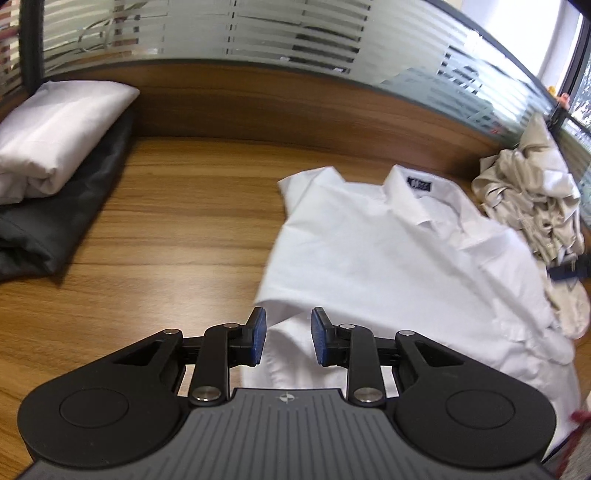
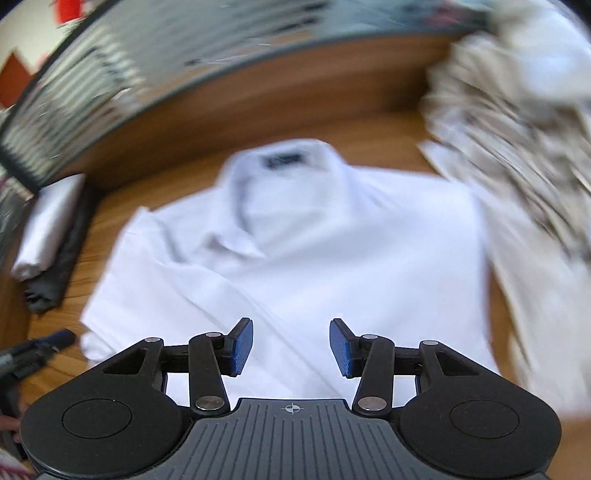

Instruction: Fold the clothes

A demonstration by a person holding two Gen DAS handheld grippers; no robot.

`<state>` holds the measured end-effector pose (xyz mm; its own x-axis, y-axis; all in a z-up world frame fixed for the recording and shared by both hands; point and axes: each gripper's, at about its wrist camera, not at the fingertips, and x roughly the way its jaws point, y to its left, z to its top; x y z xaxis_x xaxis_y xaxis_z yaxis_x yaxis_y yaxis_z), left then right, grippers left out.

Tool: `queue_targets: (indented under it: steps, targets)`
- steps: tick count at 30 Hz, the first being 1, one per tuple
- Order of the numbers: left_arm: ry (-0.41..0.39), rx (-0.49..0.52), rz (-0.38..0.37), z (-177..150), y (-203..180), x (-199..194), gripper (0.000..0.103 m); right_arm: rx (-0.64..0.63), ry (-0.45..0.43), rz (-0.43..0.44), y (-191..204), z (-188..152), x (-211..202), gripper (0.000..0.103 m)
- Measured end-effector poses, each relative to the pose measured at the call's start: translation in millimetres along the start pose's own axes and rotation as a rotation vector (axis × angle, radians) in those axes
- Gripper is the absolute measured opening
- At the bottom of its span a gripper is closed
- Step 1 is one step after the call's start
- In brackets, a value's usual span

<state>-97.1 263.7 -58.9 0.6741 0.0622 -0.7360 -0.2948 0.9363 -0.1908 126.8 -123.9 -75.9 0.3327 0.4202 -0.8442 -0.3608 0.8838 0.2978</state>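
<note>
The left claw (image 1: pixel 284 339) hangs above the near edge of a white shirt (image 1: pixel 388 258), its blue pads apart and nothing pinched between them. The right claw (image 2: pixel 291 349) is also parted, a bit wider, poised over the lower front of the same shirt without gripping any cloth; its view is smeared with blur. The shirt lies on the wooden worktop (image 1: pixel 177 229) with its collar towards the far wooden partition and a dark label (image 1: pixel 419 183) showing inside the neck. One sleeve is folded in across the front. At the left end of the worktop sits a folded white garment (image 1: pixel 55 136) stacked on a folded dark garment (image 1: pixel 55 221). At the right end, just beside the shirt, a crumpled heap of beige clothes (image 1: pixel 532 206) waits unfolded. Behind everything runs a striped frosted glass screen (image 1: pixel 221 29).
</note>
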Motion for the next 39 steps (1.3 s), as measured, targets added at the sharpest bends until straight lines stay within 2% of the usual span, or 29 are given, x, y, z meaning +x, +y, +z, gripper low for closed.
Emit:
queue_targets:
  steps: [6,9,14,19,20,22,23,24,26,34,39]
  targets:
    - [-0.022,-0.068,-0.054,18.2,-1.7,8.7,0.031,0.173,-0.039,-0.129,-48.3,-49.1,-19.4,0.052]
    - [-0.022,-0.104,-0.069,29.2,1.2,21.6,0.031,0.260,-0.043,-0.231,-70.5,-69.6,-22.7,0.054]
    - [0.012,-0.130,-0.065,46.0,2.8,45.5,0.031,0.410,-0.048,-0.138,-85.9,-89.2,-15.0,0.053]
    - [-0.002,-0.131,-0.053,56.0,1.0,47.6,0.031,0.599,-0.071,-0.129,-107.2,-98.8,-13.7,0.048]
    - [-0.007,-0.145,-0.049,57.4,2.0,46.7,0.031,0.624,-0.070,-0.108,-110.6,-101.1,-13.2,0.044]
    - [-0.012,-0.175,-0.042,59.7,5.0,45.7,0.031,0.658,-0.065,-0.067,-114.6,-103.5,-12.5,0.030]
    - [-0.013,-0.188,-0.038,60.7,6.6,45.4,0.031,0.669,-0.062,-0.048,-115.4,-103.7,-12.2,0.018]
    - [-0.014,-0.201,-0.034,61.8,8.2,45.1,0.031,0.679,-0.059,-0.030,-116.0,-103.6,-12.3,0.012]
    - [-0.012,-0.215,-0.026,64.0,10.7,44.6,0.031,0.678,-0.077,-0.017,-116.0,-97.8,-18.1,0.004]
    - [-0.018,-0.236,-0.006,72.5,23.1,37.8,0.035,0.443,-0.193,-0.135,-108.1,-48.6,-56.3,0.003]
    - [-0.007,-0.248,0.043,79.2,36.1,42.4,0.035,0.349,-0.125,-0.221,-120.6,-40.5,-23.7,0.004]
